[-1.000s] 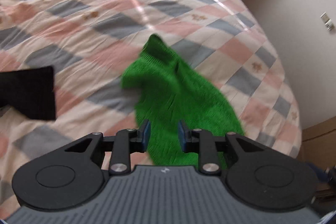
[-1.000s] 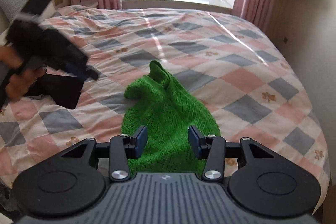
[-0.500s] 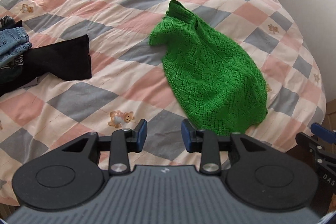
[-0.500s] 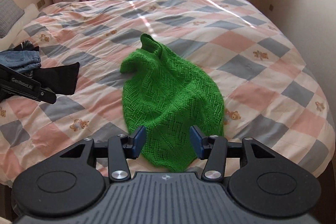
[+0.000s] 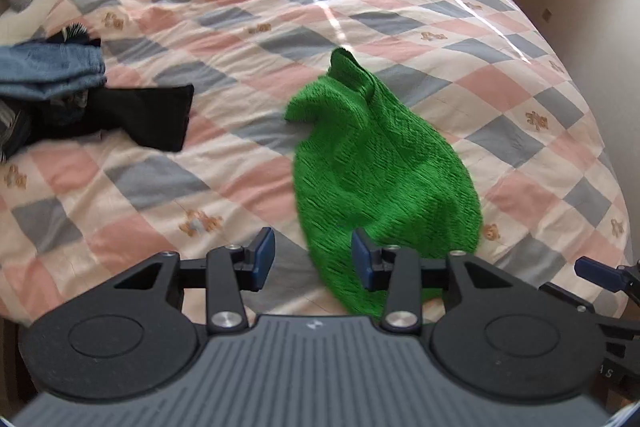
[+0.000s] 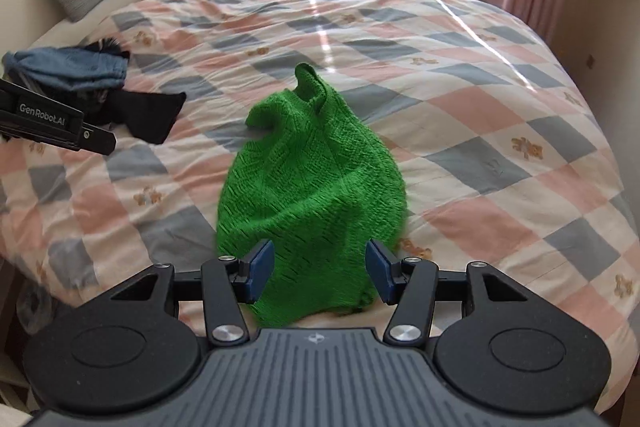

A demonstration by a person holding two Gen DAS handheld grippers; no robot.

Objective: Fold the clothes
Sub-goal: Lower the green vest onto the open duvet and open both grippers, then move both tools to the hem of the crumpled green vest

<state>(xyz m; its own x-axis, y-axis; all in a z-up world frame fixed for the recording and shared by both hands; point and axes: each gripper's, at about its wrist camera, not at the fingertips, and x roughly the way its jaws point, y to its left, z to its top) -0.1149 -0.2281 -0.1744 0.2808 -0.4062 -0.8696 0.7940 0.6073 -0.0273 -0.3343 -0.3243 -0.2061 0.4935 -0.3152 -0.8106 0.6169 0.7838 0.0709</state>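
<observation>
Left wrist view: green sweater (image 5: 380,167) heaped in a crumpled mound near the foot of the checked quilt (image 5: 240,27), well apart from the jeans (image 5: 52,71) and black garment (image 5: 156,115) piled at the side. Left gripper (image 5: 313,259) and right gripper (image 6: 320,269) both spread wide and empty, poised over the near hem, likely lined up to catch it.

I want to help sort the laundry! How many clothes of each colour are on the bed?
Green: 1, a knitted garment
Blue: 1, a denim garment
Black: 1, a black garment
Total: 3 that can be told apart; more dark fabric is tucked under the denim, but how many pieces cannot be told.
</observation>
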